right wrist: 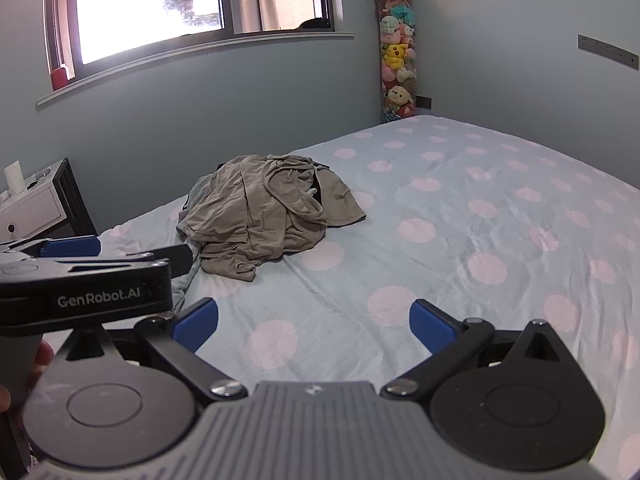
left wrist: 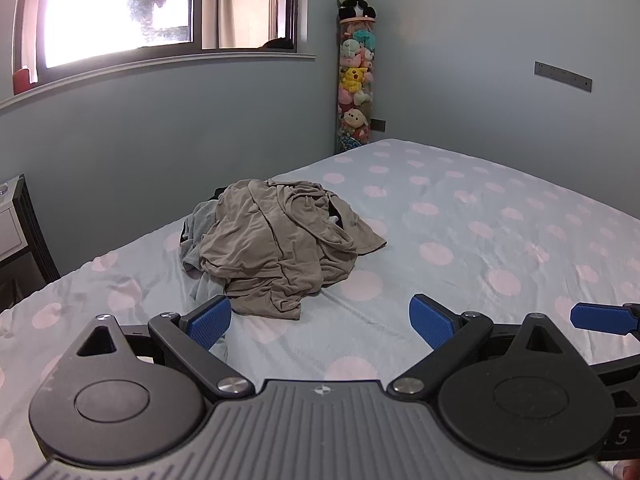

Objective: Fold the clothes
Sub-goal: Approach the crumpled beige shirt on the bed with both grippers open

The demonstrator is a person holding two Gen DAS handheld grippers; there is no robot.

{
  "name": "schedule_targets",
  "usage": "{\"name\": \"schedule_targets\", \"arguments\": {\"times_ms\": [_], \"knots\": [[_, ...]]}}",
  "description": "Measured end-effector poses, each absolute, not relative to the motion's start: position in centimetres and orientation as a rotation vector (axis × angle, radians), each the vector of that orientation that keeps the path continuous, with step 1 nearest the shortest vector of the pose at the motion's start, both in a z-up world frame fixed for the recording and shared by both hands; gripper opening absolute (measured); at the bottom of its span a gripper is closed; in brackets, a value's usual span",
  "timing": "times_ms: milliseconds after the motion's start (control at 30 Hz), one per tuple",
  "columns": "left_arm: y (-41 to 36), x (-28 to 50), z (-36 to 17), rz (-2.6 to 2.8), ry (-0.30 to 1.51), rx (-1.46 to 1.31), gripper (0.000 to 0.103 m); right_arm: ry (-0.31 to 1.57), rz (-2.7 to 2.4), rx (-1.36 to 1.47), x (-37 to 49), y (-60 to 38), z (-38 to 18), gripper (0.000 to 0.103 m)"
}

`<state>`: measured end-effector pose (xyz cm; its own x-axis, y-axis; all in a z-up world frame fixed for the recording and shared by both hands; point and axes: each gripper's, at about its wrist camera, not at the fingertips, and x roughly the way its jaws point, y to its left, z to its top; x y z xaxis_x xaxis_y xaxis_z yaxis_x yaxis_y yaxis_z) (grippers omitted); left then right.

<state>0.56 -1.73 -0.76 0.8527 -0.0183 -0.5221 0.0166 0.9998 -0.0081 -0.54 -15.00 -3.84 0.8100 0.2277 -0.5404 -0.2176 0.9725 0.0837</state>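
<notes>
Pale blue bedsheet (left wrist: 460,216) dotted pink covered the bed; a taupe clothes heap (left wrist: 280,240) lay crumpled toward its far left side, beyond the spread, empty left claw (left wrist: 320,322). Blue walls met at a plush-toy tube (left wrist: 355,80).

From the right wrist, the right claw (right wrist: 314,322) gaped empty over the sheet, clothes (right wrist: 268,212) ahead-left, window (right wrist: 180,4) above.

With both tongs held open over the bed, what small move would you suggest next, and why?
Probably ease the left tongs forward to the near edge of the pile of clothes. They are open, hold nothing, and sit just short of the crumpled taupe shirt on top. The right tongs are also open, over bare bedsheet, farther from the pile.
</notes>
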Motion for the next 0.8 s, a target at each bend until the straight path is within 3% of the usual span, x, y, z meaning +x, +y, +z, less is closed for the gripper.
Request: {"name": "schedule_targets", "arguments": {"times_ms": [367, 800], "knots": [[-2.5, 2.9, 0.8, 0.009, 0.429, 0.1, 0.097, 0.45, 0.277, -0.032, 2.1, -14.9, -2.6, 0.102], [2.1, 12.0, -0.5, -0.075, 0.544, 0.181, 0.097, 0.477, 0.37, -0.157, 12.6, -11.9, -3.9, 0.102]]}}
